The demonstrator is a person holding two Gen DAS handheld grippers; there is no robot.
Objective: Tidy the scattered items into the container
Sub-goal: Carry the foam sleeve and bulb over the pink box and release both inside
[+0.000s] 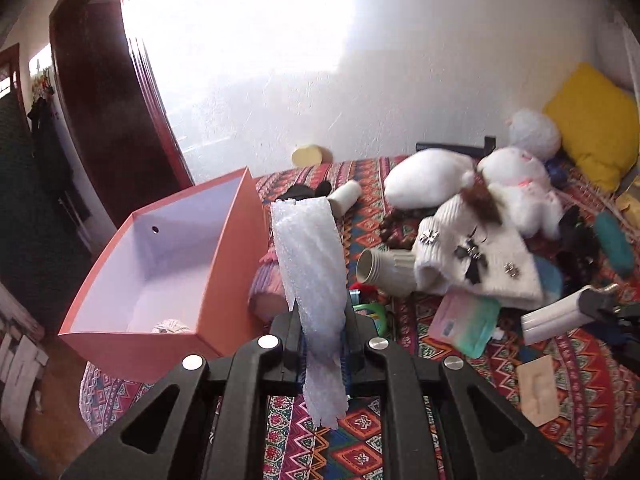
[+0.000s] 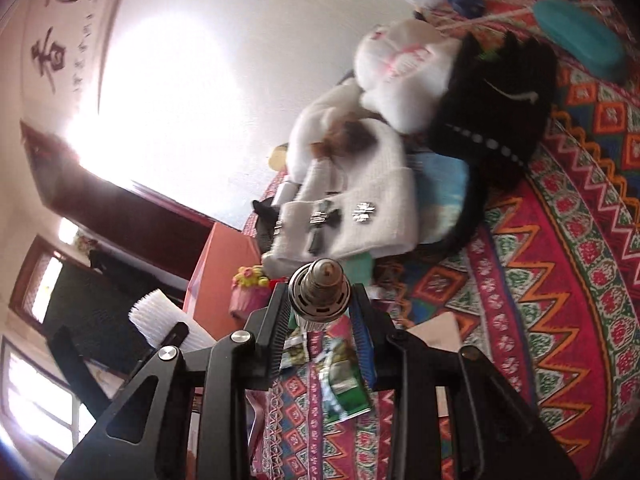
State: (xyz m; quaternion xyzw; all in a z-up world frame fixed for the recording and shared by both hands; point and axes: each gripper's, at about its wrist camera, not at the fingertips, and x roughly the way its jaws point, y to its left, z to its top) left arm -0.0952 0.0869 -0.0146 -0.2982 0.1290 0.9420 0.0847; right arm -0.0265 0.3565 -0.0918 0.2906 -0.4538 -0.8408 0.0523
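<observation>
My left gripper (image 1: pixel 322 320) is shut on a white foam net sleeve (image 1: pixel 312 256), held upright above the patterned bed just right of the open orange box (image 1: pixel 224 280). A ball of twine (image 1: pixel 172 326) lies in the box. My right gripper (image 2: pixel 320 300) is shut on a light bulb, its metal screw base (image 2: pixel 320 292) pointing forward; the bulb's white body (image 1: pixel 556 316) shows in the left wrist view. The foam sleeve (image 2: pixel 160 320) and the box (image 2: pixel 220 272) also show in the right wrist view, at the left.
Scattered on the bed: a white knit hat (image 1: pixel 476 260), plush toys (image 1: pixel 516 188), paper cups (image 1: pixel 384 270), a pastel pouch (image 1: pixel 464 322), a teal case (image 1: pixel 614 246), a black bag (image 2: pixel 496 112), a snack packet (image 2: pixel 340 380). A yellow pillow (image 1: pixel 592 128) lies at the wall.
</observation>
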